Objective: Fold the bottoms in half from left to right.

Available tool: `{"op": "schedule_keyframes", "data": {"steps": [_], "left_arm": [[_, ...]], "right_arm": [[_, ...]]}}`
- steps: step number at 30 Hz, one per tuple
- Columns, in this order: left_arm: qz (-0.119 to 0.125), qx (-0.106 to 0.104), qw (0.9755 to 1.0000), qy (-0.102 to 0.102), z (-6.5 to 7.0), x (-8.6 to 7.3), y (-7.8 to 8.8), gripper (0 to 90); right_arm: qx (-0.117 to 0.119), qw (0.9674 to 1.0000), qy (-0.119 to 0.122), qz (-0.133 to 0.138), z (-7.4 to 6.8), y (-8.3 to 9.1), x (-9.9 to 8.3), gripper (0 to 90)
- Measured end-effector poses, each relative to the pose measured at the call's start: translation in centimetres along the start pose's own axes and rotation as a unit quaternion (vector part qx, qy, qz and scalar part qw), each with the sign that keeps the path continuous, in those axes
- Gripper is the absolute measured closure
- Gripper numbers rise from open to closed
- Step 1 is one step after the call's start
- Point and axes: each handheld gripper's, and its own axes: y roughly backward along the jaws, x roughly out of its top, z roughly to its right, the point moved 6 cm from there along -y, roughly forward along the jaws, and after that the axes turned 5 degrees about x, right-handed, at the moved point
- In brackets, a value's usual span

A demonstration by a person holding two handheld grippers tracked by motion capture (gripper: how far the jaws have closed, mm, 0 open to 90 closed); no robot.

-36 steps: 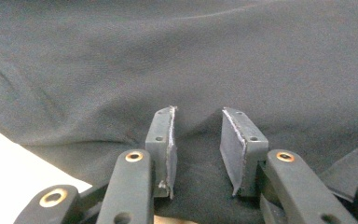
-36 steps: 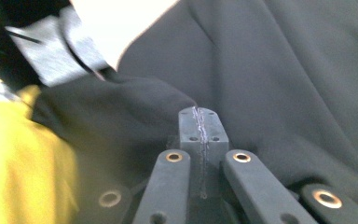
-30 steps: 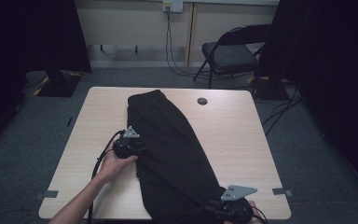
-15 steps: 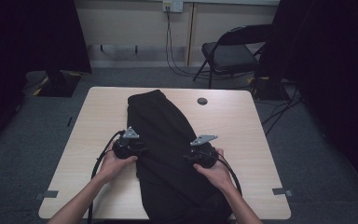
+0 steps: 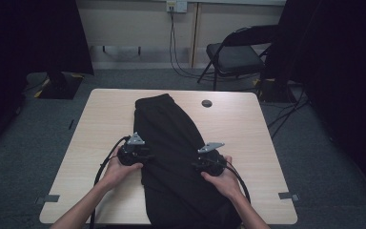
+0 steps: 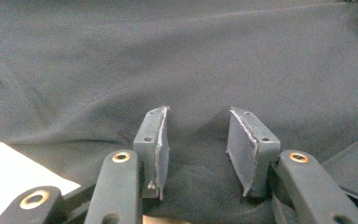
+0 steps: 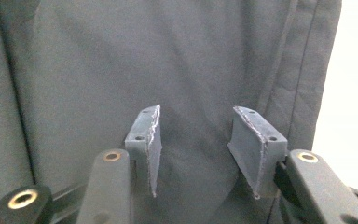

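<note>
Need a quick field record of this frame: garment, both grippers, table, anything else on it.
garment: black garment, laid lengthwise down the table, near end over the near edge
left gripper: at garment's left edge, jaws have just been opening, cloth between the pads, not pinched
right gripper: at garment's right edge, jaws have just been opening, over cloth
table: light wood
other: small dark round thing near far edge; chair behind
</note>
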Motion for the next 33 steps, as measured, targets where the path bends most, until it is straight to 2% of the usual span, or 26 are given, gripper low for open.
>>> {"op": "schedule_keyframes", "data": {"steps": [3,6,7,9,10,11,12,13,14,15,16,17,18,19,21,22,23,24,25,26,27,28,29,30,31,33], "left_arm": [[-0.001,-0.018,0.9996,-0.023,2.2,-0.2,0.2,56.3],[-0.006,-0.032,0.9991,-0.029,3.1,-0.4,0.5,55.9],[-0.013,-0.050,0.9982,-0.032,4.3,-0.8,1.0,55.9],[-0.015,-0.056,0.9976,-0.038,4.9,-1.0,1.2,55.9],[-0.019,-0.062,0.9968,-0.046,5.6,-1.2,1.4,55.8],[-0.039,-0.076,0.9935,-0.076,7.1,-1.5,2.1,55.4],[-0.051,-0.076,0.9924,-0.083,7.8,-1.7,2.4,55.4],[-0.059,-0.079,0.9916,-0.084,8.3,-1.9,2.7,55.4],[-0.059,-0.079,0.9916,-0.084,8.3,-1.9,2.7,55.4],[-0.066,-0.097,0.9898,-0.081,8.7,-2.0,3.0,56.3],[-0.066,-0.114,0.9884,-0.077,8.9,-2.0,3.1,56.3],[-0.059,-0.112,0.9893,-0.072,8.7,-1.8,2.9,56.5],[-0.059,-0.112,0.9893,-0.072,8.7,-1.8,2.9,54.1],[-0.053,-0.115,0.9904,-0.055,8.1,-1.2,2.5,52.5],[-0.045,-0.101,0.9922,-0.058,7.0,0.0,2.2,52.3],[-0.045,-0.101,0.9922,-0.058,7.0,0.0,2.2,52.3],[-0.030,-0.099,0.9940,-0.037,6.2,0.9,1.9,52.3],[-0.022,-0.095,0.9950,-0.023,5.6,1.5,1.6,52.5],[-0.019,-0.064,0.9975,-0.020,4.2,2.4,0.6,53.0],[-0.019,-0.064,0.9975,-0.020,4.2,2.4,0.6,53.2],[-0.018,-0.051,0.9984,-0.020,3.5,2.6,0.1,53.2],[-0.023,-0.047,0.9986,-0.006,2.8,2.8,-0.3,53.6],[-0.016,-0.035,0.9992,0.009,2.2,2.9,-0.7,53.8],[-0.010,-0.026,0.9995,0.014,1.8,2.9,-1.0,54.2],[-0.020,-0.020,0.9994,0.017,1.3,2.5,-1.8,54.9],[-0.022,-0.019,0.9995,0.010,1.3,2.3,-1.9,55.0]], "right_arm": [[0.004,0.9999,0.003,-0.016,-1.4,1.7,-1.9,52.9],[0.004,1.0000,0.002,-0.008,-2.0,2.6,-3.0,52.8],[0.007,0.9999,0.004,-0.015,-2.6,3.5,-4.0,52.8],[0.008,0.9997,0.004,-0.021,-3.0,4.0,-4.5,52.7],[0.009,0.9997,0.006,-0.023,-3.6,4.5,-5.1,52.7],[0.020,0.9994,0.002,-0.029,-5.2,5.5,-6.3,52.7],[0.034,0.9989,0.001,-0.031,-6.1,6.0,-6.8,53.6],[0.042,0.9985,-0.003,-0.036,-6.9,6.3,-7.0,59.8],[0.042,0.9985,-0.003,-0.036,-6.9,6.3,-7.0,59.8],[0.051,0.9986,0.002,-0.014,-7.6,6.8,-6.4,57.5],[0.051,0.9986,0.002,-0.014,-7.6,6.8,-6.4,57.5],[0.052,0.9985,0.006,0.019,-7.0,7.1,-4.5,54.7],[0.052,0.9985,0.006,0.019,-7.0,7.1,-4.5,54.7],[0.039,0.9981,0.006,0.046,-5.5,6.9,-2.2,55.8],[0.029,0.9977,0.010,0.061,-3.8,6.0,0.1,59.1],[0.029,0.9977,0.010,0.061,-3.8,6.0,0.1,59.1],[0.018,0.9977,0.015,0.064,-2.9,5.4,1.2,60.0],[0.019,0.9971,0.006,0.073,-1.9,4.6,2.4,59.8],[0.011,0.9976,0.002,0.068,-0.7,3.1,3.7,60.2],[0.011,0.9976,0.002,0.068,-0.7,3.1,3.7,60.2],[-0.013,0.9982,0.019,0.055,0.0,2.1,4.2,60.1],[-0.017,0.9988,0.015,0.044,0.6,1.2,4.5,59.7],[-0.003,0.9992,-0.001,0.040,1.0,0.3,4.6,59.8],[-0.011,0.9994,0.001,0.032,1.4,-0.4,4.6,59.7],[-0.011,0.9996,-0.009,0.023,1.9,-1.4,4.3,59.2],[-0.011,0.9997,-0.013,0.019,2.0,-1.6,4.0,59.0]]}}
